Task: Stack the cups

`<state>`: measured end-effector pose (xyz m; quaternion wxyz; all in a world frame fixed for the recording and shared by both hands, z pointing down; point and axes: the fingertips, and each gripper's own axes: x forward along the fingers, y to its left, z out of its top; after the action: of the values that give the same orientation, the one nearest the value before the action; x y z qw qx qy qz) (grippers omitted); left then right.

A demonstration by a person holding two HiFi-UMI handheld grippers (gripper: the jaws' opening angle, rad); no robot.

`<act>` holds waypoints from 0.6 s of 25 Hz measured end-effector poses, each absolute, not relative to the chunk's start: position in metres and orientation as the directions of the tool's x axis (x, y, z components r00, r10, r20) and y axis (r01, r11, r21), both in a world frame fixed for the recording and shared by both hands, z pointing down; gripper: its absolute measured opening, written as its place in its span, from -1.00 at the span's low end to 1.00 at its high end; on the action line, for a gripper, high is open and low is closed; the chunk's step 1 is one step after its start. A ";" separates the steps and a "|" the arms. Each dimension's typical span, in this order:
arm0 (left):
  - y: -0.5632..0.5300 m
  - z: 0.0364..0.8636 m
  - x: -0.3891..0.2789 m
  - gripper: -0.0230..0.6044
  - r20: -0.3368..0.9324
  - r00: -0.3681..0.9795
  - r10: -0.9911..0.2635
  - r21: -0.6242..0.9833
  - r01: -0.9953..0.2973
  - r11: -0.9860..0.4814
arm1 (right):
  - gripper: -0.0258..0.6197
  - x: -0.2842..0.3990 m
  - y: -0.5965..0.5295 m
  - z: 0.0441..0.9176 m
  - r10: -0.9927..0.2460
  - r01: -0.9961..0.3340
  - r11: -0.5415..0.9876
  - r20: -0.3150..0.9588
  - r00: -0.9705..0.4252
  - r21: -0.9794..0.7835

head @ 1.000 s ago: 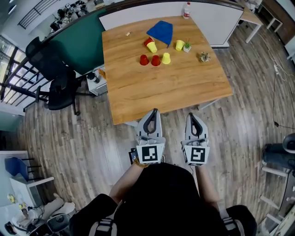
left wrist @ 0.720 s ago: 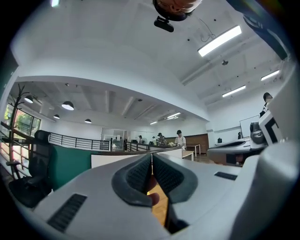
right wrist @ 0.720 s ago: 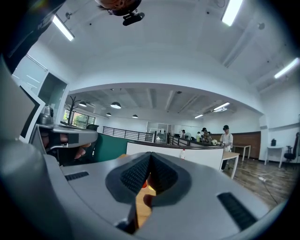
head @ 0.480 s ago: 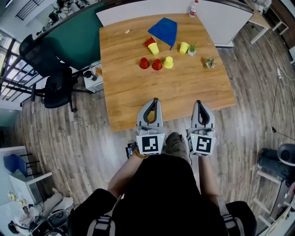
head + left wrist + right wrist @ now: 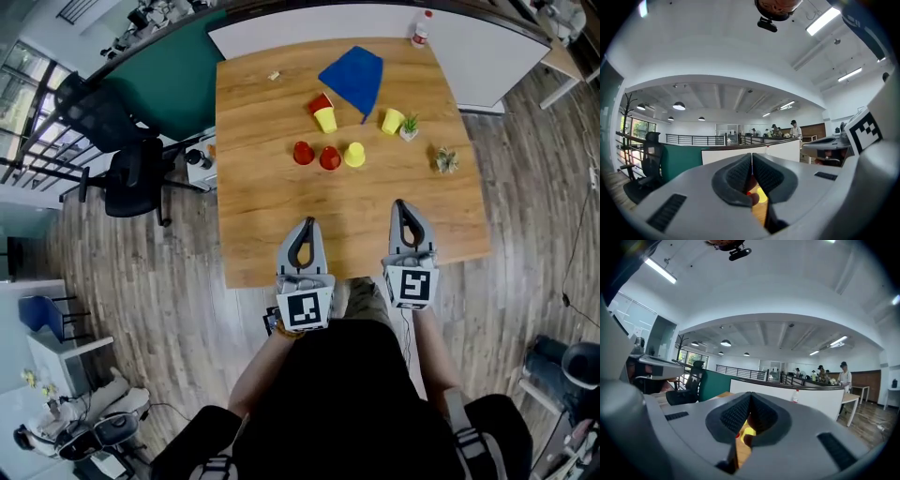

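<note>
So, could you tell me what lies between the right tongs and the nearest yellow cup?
Only bare wooden tabletop separates right tongs from yellow plastic cup, per the head view.

Table (image 5: 272, 206): wood, clear grain, smooth, low sheen. Cups (image 5: 329, 157) toward 12 o'clock: smooth plastic. Cloth (image 5: 354, 80) beyond them: matt, creased fabric. Floor (image 5: 141, 281): wood-look planks, dull. Left hand-held gripper (image 5: 307, 223) and right hand-held gripper (image 5: 400, 203): matt grey plastic. Pads (image 5: 736, 176): dark, ribbed.

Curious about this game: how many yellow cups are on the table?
3 yellow cups: one beside the blue cloth, one next to two red cups, one beside the potted plant.
</note>
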<state>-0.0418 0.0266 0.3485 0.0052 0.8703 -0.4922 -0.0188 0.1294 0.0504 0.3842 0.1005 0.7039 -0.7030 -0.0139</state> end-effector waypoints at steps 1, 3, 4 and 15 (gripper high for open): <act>0.021 0.348 -0.037 -0.85 -0.024 0.503 -0.864 0.021 -0.864 -0.504 | -0.89 0.136 0.038 0.380 -0.995 -0.985 0.020 0.102 -0.002 0.170; 0.008 0.345 -0.025 -0.85 -0.028 0.486 -0.873 0.009 -0.874 -0.487 | -0.89 0.152 0.013 0.374 -0.997 -0.982 0.037 0.076 -0.023 0.187; 0.002 0.343 -0.018 -0.85 -0.033 0.481 -0.876 0.004 -0.877 -0.481 | -0.89 0.161 0.002 0.374 -0.997 -0.979 0.043 0.074 -0.029 0.198; -0.028 0.351 0.043 -0.85 -0.018 0.444 -0.896 -0.022 -0.896 -0.443 | -0.89 0.225 -0.089 0.431 -0.955 -0.915 0.228 0.257 -0.145 0.334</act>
<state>0.0431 -0.0281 0.3511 -0.0138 0.8495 -0.5273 -0.0018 0.2251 -0.0889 0.4312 0.2101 0.6193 -0.7550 -0.0485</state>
